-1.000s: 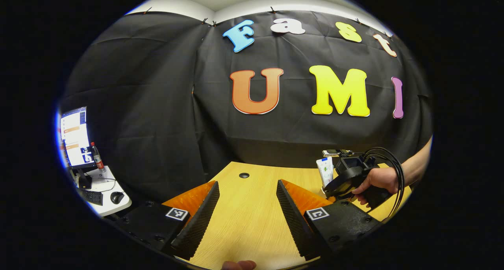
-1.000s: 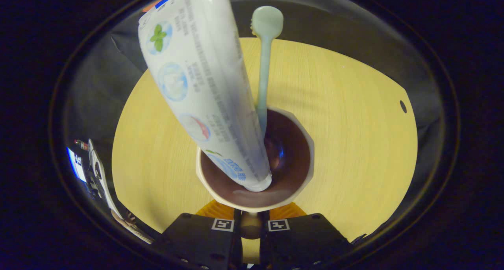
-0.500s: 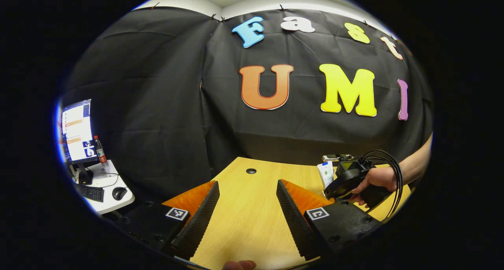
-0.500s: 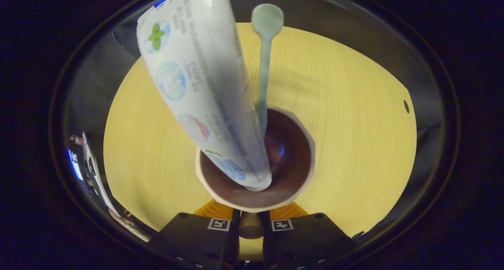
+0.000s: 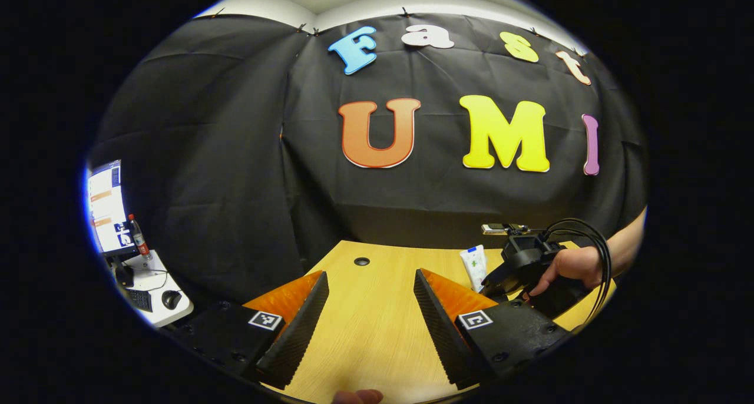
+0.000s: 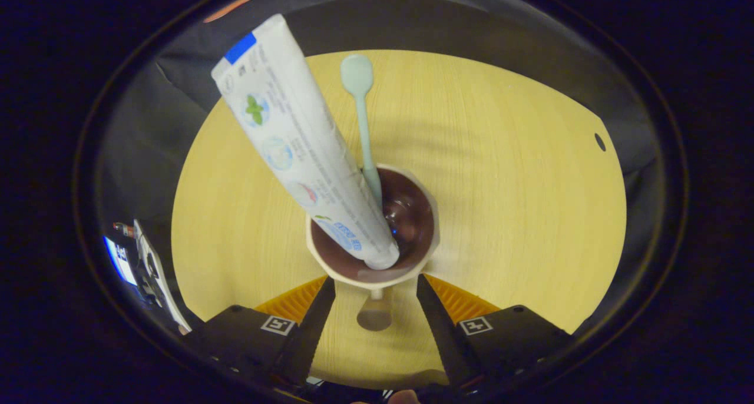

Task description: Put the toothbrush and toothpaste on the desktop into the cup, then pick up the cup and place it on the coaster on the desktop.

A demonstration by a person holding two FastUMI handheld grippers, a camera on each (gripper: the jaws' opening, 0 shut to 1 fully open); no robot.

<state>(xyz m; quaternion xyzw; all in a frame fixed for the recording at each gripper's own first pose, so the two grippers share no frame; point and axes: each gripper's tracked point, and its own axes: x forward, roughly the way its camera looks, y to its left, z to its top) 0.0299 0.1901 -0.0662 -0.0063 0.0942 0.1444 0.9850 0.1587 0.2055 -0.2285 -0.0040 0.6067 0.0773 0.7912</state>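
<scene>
On the wooden desktop (image 6: 518,215), seen from directly above in the right gripper view, stands the cup (image 6: 373,233), with the toothpaste (image 6: 300,151) tube and the toothbrush (image 6: 360,115) leaning inside it toward the far edge. A coaster cannot be made out, since the cup's base hides whatever lies beneath it. The cup's handle (image 6: 374,313) projects toward the camera between the two fingers of the right gripper (image 6: 376,310), whose jaws stand apart on either side of it without touching. In the left gripper view, the left gripper (image 5: 370,310) hovers level over the near desktop, its jaws wide apart and holding nothing. Farther off to the right, a hand (image 5: 565,268) grips the other tool from above, tilted downward, and hides the cup; just the toothpaste top shows beside it. A cable (image 5: 589,245) loops over that hand. Off to the left, a side table (image 5: 159,286) carries a monitor (image 5: 106,207), a bottle (image 5: 137,236) and a mouse (image 5: 171,298).
</scene>
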